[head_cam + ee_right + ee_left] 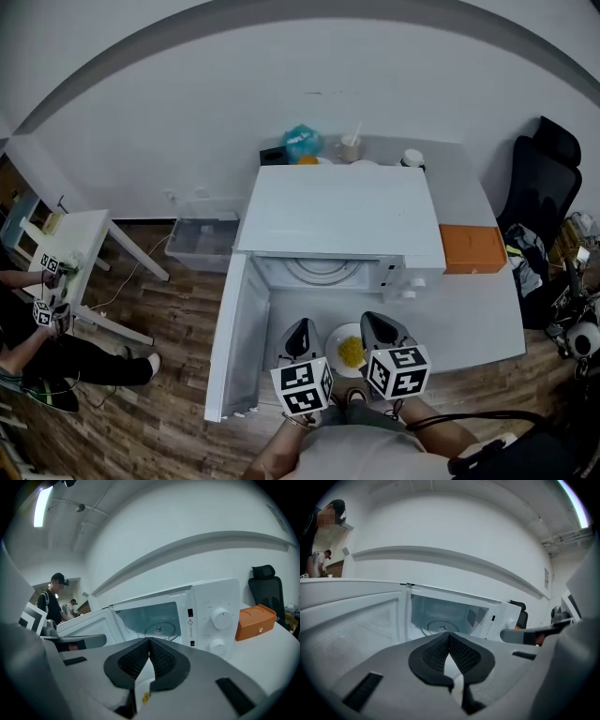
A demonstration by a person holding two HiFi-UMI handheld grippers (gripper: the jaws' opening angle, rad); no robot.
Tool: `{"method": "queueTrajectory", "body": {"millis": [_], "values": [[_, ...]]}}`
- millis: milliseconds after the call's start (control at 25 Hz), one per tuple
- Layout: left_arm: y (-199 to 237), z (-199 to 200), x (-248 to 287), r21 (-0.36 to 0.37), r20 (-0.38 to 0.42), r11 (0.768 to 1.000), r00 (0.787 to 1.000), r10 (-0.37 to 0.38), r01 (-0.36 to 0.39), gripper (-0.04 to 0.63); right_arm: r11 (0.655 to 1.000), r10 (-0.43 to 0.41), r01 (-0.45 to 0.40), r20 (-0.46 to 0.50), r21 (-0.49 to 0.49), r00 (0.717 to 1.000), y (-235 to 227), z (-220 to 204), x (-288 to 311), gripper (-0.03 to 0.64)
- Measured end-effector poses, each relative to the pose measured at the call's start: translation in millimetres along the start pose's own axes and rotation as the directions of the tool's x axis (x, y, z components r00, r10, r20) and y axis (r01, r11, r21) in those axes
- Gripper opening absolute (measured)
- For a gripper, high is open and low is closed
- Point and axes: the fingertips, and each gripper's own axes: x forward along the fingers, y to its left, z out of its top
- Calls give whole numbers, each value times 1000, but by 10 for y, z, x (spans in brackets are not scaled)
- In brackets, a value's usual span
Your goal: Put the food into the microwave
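A: So, tongs first?
B: Left gripper (299,330) and right gripper (379,324) each pinch opposite edges of the round white plate (335,346) of yellow food (351,351).
A: Target?
B: White boxy microwave (337,211), door open, cavity (323,271) straight ahead on the far side; both grippers look equally near.

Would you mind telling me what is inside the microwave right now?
Only the glass turntable shows inside the microwave; no food. The near cavity floor is hidden behind the jaws.
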Motion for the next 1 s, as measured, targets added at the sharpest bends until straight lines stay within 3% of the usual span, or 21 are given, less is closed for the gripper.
{"method": "queueTrajectory", "body": {"millis": [200, 480, 680, 1000], "values": [[-138, -51, 74, 25, -36, 999, 999, -22, 23, -5, 1000, 5, -5, -18, 6, 1000, -76, -25, 60, 17], [-168, -235, 203, -26, -94, 999, 995, -28, 26, -3, 1000, 30, -30, -67, -4, 997, -105, -140, 158, 20], [-220, -410, 261, -64, -135, 997, 990, -50, 42, 83, 999, 32, -30, -109, 22, 994, -220, -325, 164, 47], [-143, -1068, 231, -85, -283, 996, 959, -32, 8, 83, 996, -22, 40, -234, 74, 972, -567, -916, 125, 66]]}}
